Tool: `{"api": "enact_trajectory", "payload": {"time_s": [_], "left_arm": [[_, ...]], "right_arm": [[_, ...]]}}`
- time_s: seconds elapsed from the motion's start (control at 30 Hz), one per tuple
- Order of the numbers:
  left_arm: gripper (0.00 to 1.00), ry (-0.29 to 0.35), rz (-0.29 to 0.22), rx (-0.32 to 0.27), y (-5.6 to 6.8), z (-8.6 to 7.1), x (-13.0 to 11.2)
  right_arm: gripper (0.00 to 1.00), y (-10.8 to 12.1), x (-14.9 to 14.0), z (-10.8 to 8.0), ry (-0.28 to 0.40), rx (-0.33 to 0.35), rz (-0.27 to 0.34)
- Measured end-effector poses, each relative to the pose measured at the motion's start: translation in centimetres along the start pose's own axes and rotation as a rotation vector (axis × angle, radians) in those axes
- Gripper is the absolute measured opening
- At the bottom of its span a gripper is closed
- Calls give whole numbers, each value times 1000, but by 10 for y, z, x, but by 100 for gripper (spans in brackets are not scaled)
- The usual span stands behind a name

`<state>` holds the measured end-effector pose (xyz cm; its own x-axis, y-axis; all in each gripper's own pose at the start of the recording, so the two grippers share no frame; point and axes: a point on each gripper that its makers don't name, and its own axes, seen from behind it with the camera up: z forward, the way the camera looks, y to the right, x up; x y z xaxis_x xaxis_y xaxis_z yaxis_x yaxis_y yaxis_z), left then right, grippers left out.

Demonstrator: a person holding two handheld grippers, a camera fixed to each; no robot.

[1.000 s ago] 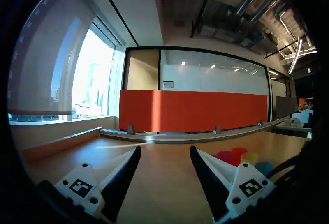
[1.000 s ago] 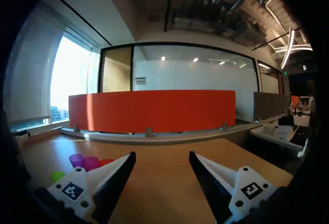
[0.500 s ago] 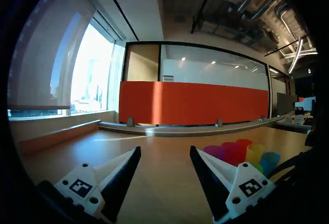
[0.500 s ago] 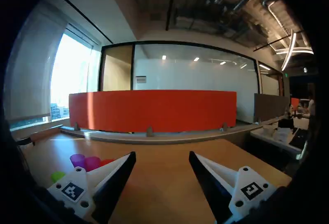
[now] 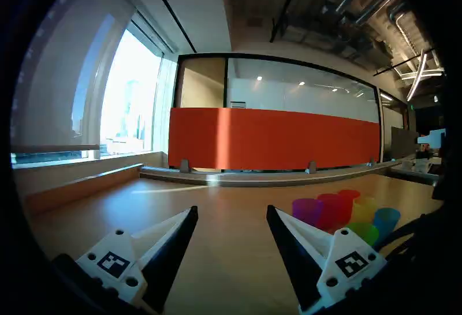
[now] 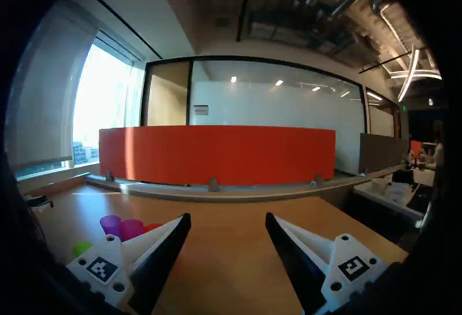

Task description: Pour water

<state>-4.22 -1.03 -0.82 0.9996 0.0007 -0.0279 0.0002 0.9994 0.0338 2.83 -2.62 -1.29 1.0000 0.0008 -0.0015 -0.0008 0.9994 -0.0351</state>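
Left gripper view: the green cup (image 5: 365, 232) has its base hidden behind a finger (image 5: 297, 251) of the left gripper (image 5: 231, 208) — what the cups (image 5: 332, 211) hold cannot be told. Right gripper view: the red cup (image 6: 151, 228) shows only a sliver past the right gripper (image 6: 227, 215); far-right desk clutter (image 6: 398, 188) is too dim to name.

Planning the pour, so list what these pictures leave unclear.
Left gripper view: whether any cup holds water; the cup cluster is seen side-on.
Left gripper view: green cup, partly behind a finger.
Right gripper view: cup count; a finger partly covers the red cup.
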Motion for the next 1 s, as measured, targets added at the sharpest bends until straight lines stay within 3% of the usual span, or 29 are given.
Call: {"api": "enact_trajectory", "payload": {"time_s": [0.27, 1.0], "left_arm": [[88, -19, 36, -3, 5, 2, -6], [88, -24, 39, 4, 4, 3, -8]], "right_arm": [[100, 3, 4, -1, 5, -1, 9], [100, 1, 0, -1, -2, 6, 6]]}}
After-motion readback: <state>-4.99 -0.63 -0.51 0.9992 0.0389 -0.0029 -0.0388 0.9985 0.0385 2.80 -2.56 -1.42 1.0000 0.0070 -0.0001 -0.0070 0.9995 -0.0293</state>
